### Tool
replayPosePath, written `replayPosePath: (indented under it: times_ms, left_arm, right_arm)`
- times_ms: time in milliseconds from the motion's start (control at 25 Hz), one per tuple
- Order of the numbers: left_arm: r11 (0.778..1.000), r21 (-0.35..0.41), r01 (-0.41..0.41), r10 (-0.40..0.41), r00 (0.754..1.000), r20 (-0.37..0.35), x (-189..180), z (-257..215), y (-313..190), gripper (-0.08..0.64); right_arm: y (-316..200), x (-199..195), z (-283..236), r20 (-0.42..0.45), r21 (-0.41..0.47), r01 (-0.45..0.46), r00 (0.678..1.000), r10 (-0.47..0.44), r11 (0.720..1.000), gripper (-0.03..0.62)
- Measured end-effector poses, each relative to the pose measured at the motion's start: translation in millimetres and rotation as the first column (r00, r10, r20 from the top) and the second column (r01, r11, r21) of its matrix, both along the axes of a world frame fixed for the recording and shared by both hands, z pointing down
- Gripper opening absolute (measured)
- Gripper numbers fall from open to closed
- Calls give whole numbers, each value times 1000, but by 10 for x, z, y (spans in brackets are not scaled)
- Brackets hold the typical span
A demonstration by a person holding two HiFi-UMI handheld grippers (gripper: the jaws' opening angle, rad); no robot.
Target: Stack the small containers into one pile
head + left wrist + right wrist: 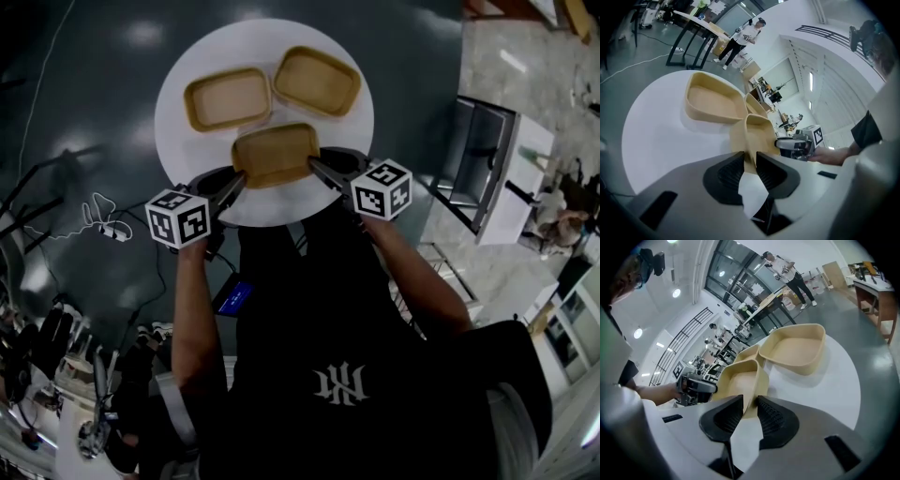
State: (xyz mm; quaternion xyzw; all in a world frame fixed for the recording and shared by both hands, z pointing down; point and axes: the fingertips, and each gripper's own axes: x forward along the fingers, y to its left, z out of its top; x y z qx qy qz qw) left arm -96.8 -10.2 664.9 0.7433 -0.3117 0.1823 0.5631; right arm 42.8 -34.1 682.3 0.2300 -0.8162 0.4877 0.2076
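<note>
Container (pixel 275 155) rims clamped by left claw (pixel 232 185), right claw (pixel 320 169), near table (pixel 192 56) edge.

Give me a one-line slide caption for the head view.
Left gripper and right gripper clamp opposite ends of the nearest container on the round white table; two other containers lie unstacked beyond.

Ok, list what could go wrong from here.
The left gripper and right gripper each pinch only a thin end wall of the near tray; uneven lifting could tilt or slip it.
The back-left tray and back-right tray lie close; a low swing might knock them.
Near the table edge, a drop could go overboard.
</note>
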Motion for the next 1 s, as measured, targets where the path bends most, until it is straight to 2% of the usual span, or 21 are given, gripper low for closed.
replayPosePath:
  times_ms: [360, 640, 1000]
  left_arm:
    - [998, 60, -4, 3, 1000, 11, -67, -353, -64, 83]
    - [992, 121, -26, 20, 999, 47, -157, -617, -251, 84]
    - [985, 163, -52, 40, 996, 77, -453, -829, -500, 84]
  right_arm:
    - [-127, -78, -342, 19, 68, -5, 1000, 4, 998, 114]
    - [-291, -172, -557, 38, 110, -10, 999, 6, 994, 114]
    - [-554, -473, -772, 44, 149, -8, 999, 2, 989, 114]
